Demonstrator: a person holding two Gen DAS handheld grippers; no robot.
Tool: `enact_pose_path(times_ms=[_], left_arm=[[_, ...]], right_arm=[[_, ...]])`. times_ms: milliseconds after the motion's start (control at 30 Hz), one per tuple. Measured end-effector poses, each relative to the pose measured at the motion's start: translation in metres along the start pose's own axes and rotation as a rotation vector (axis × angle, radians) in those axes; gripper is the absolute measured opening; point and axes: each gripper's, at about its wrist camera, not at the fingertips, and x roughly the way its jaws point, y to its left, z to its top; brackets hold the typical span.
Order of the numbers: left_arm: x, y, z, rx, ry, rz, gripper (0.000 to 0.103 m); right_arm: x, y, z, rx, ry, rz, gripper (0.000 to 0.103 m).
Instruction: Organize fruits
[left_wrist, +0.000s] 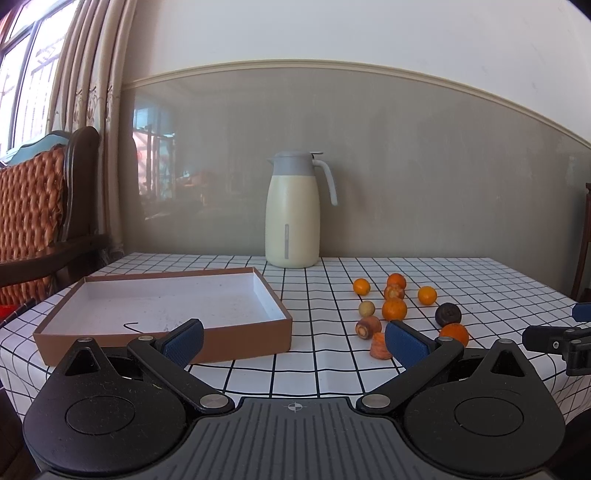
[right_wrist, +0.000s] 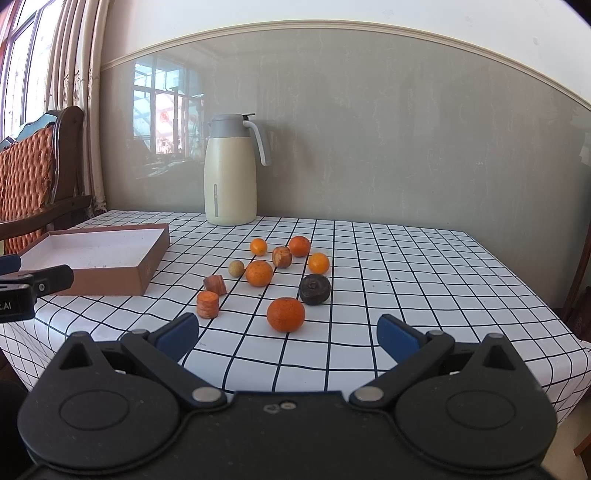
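Note:
Several small fruits lie loose on the checked tablecloth. The nearest orange (right_wrist: 286, 314) sits just ahead of my right gripper (right_wrist: 288, 338), which is open and empty. Behind it are a dark round fruit (right_wrist: 314, 289), a larger orange (right_wrist: 259, 273), carrot-like chunks (right_wrist: 207, 304) and a pale small fruit (right_wrist: 236, 268). A shallow brown box (left_wrist: 162, 306) with a white, empty inside sits at the left. My left gripper (left_wrist: 293, 341) is open and empty by the box's near right corner, with the fruit cluster (left_wrist: 394, 309) to its right.
A cream thermos jug (left_wrist: 293, 210) stands by the back wall. A wooden chair with an orange cushion (left_wrist: 29, 206) is at the left of the table. The table's right edge (right_wrist: 554, 306) drops off near another chair. My right gripper's tip shows in the left wrist view (left_wrist: 554, 338).

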Motion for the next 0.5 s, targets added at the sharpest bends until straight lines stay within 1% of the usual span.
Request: enact_pose_path(times_ms=[500], left_arm=[[-0.0016,0.0002,0.0006,0.0,-0.001,-0.001,0.103]], right_arm=[[0.0004,-0.0002,-0.0001,0.0,0.0,0.0,0.097]])
